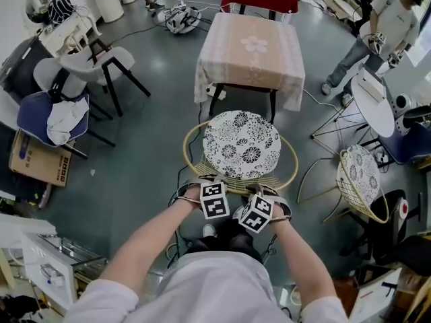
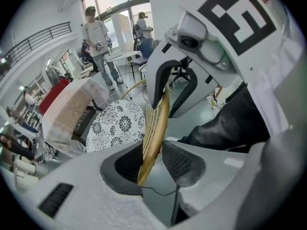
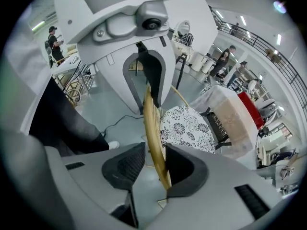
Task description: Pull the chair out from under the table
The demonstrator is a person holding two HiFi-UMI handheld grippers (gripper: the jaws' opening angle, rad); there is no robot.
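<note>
The chair has a black-and-white floral cushion [image 1: 241, 145] and a gold wire frame [image 1: 291, 170]. It stands in front of the table with the pink cloth [image 1: 250, 46], its seat out from under the top. My left gripper [image 1: 213, 182] and right gripper [image 1: 261, 190] sit side by side at the near back rim. In the left gripper view the gold rim [image 2: 156, 128] runs between the jaws of my left gripper [image 2: 156, 159], resting by one pad with a gap to the other. In the right gripper view the rim [image 3: 153, 123] likewise passes between the parted jaws of my right gripper [image 3: 154, 164].
A second wire chair [image 1: 360, 180] stands at the right beside a round white table [image 1: 374, 103]. Grey chairs [image 1: 94, 62], a blue chair [image 1: 50, 116] and a cardboard box [image 1: 40, 160] are at the left. A person [image 1: 387, 25] stands at the far right. Cables lie on the floor.
</note>
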